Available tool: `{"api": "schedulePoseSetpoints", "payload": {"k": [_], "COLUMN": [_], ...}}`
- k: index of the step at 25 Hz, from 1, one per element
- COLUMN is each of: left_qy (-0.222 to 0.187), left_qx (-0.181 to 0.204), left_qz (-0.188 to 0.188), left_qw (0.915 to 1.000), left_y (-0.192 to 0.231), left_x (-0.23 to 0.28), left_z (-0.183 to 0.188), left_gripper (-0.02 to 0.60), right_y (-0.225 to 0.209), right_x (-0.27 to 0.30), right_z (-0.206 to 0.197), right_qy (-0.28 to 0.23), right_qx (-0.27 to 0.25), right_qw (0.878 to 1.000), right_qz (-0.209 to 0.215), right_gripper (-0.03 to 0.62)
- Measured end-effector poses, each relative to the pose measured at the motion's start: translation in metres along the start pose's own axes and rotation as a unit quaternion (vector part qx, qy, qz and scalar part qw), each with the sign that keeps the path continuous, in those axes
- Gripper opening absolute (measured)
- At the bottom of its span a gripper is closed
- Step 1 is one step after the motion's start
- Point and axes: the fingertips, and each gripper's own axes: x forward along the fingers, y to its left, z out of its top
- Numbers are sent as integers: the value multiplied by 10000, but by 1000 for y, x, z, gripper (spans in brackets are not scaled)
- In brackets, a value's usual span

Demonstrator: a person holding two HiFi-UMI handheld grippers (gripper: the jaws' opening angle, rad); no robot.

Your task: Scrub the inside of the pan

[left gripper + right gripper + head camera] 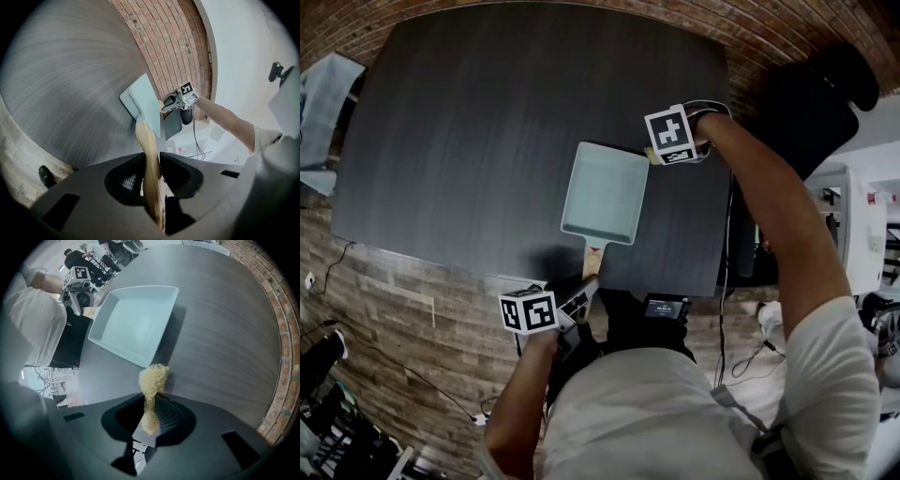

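A pale blue-green square pan [605,192] lies on the dark table [469,141], its wooden handle [592,259] pointing toward me. My left gripper [579,298] is shut on that handle [149,154] past the table's near edge, and the pan [143,104] shows ahead of it. My right gripper [661,155] hovers at the pan's far right corner, just outside the rim. It is shut on a tan fibrous scrubber [152,379], whose tuft sticks out beyond the jaws above the table beside the pan [133,322]. The pan looks empty inside.
A black chair [816,103] stands to the right of the table. A grey-blue cloth [323,89] lies off the table's left edge. Brick surface surrounds the table, with cables [356,361] at lower left. A dark device [666,307] sits by my body.
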Motion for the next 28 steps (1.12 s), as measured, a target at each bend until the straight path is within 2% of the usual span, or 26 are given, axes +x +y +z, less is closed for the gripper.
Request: {"api": "schedulePoseSetpoints", "payload": {"k": [3,7,13,19,24,28], "left_qy": [31,71,60,37,10,-40], "left_qx": [-41,-44,-42,-33,-19,-56], "left_qz": [-70,-93,-112,-149,-204,-252], "left_qw": [10000,9999,9999,9999,9998,9997], "left_y": [-2,-4,-5,-6,-5,-7], "left_x": [4,6,6,6,6,8], "left_z": [-2,-4,-3,-3,-2,-2], "left_gripper": [103,103,103,103,104,104], "right_y": [0,-11,-32,-51,-64,-69], "right_x": [-7,-31,-64,-86,-97,-97], "right_z": [-3,16,71,133,184,213], "right_qy": [-112,-804,-1756,-2344,-2602,-2512], "right_qx": [174,584,763,791,885,747], "right_qw": [9998,9944,9779,9639,9576,9613], "right_qz": [-59,-351,-834,-983,-862,-851], "right_gripper": [75,75,77,77,77,77]}}
